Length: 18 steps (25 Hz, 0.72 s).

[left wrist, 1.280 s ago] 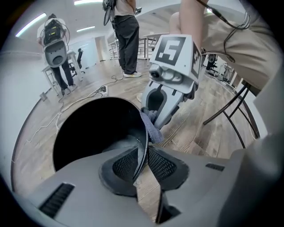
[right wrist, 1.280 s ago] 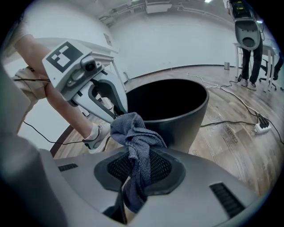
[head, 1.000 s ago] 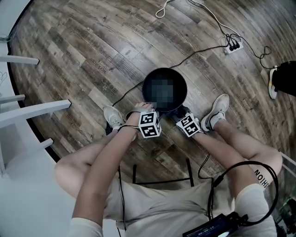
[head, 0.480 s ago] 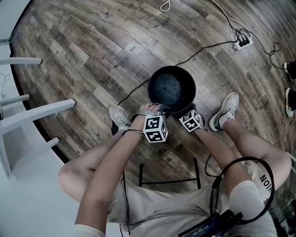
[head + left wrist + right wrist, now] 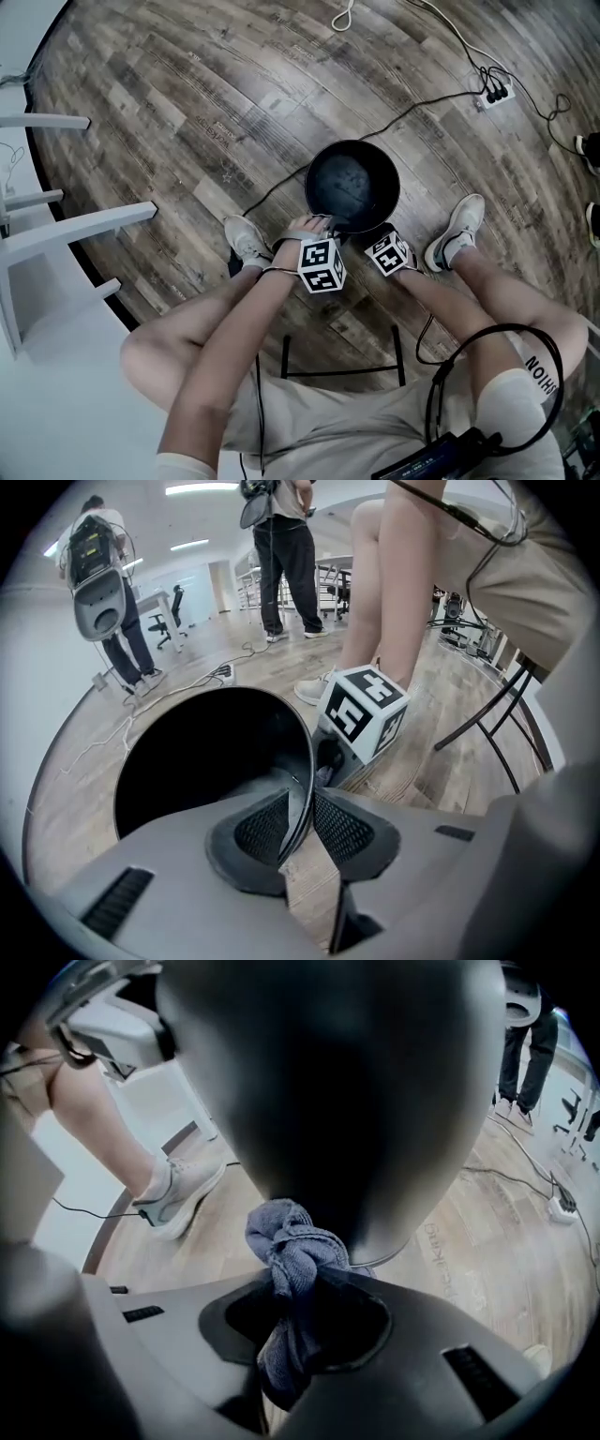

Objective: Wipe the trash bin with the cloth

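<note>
A black round trash bin (image 5: 352, 183) stands on the wood floor between the person's feet. My left gripper (image 5: 319, 225) is at its near rim. In the left gripper view the thin rim (image 5: 302, 789) runs between the two ribbed pads (image 5: 262, 829) of the left gripper (image 5: 298, 822), whose jaws are opening. My right gripper (image 5: 373, 234) sits low at the bin's near right side. It is shut on a bunched blue cloth (image 5: 291, 1251), which the right gripper (image 5: 300, 1312) holds against the bin's dark outer wall (image 5: 347, 1082).
Cables cross the floor to a power strip (image 5: 494, 94) at the far right. White furniture (image 5: 56, 234) stands at the left. The person's shoes (image 5: 246, 239) (image 5: 459, 225) flank the bin, with a black stool frame (image 5: 337, 370) below. People (image 5: 286, 555) stand in the background.
The head view has shifted, so the bin and both grippers sit slightly further right and lower in it. Both grippers stay at the bin's near side.
</note>
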Available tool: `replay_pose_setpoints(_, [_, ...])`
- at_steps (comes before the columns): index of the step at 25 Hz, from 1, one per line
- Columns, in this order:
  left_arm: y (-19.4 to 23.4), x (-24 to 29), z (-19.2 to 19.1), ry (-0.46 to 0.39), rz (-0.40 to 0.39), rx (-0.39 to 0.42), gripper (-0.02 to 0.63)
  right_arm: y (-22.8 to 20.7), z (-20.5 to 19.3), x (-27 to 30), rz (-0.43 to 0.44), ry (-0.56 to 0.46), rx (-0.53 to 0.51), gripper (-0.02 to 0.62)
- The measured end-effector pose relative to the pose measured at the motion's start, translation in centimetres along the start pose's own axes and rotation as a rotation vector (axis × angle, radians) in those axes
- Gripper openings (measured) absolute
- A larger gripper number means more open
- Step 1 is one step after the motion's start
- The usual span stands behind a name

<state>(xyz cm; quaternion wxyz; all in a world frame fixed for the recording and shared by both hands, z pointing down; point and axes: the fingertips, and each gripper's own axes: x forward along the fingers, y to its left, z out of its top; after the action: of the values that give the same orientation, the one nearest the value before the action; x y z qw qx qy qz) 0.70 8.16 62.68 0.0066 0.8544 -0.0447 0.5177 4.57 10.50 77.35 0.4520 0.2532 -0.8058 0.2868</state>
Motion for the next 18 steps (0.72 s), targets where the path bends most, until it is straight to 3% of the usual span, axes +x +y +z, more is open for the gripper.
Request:
replay_pose_setpoints(5, [0.4, 0.3, 0.4, 0.010, 0.035, -0.087, 0.087, 1.8, 2.3, -4.6, 0.044, -0.075, -0.011, 0.077])
replay_pose_setpoints(11, [1.0, 1.1, 2.1, 0.014, 0.088, -0.284, 0.087, 1.8, 4.7, -10.1, 0.048, -0.135, -0.019, 0.078])
replay_pose_setpoints(14, [0.6, 0.6, 3.0, -0.018, 0.079, -0.236, 0.089, 1.6, 5.6, -12.4, 0.039, -0.154, -0.013, 0.078])
replay_pose_setpoints(18, [0.2, -0.7, 1.3, 0.034, 0.049, -0.040, 0.127, 3.1, 6.7, -14.8, 0.063, -0.184, -0.028, 0.078])
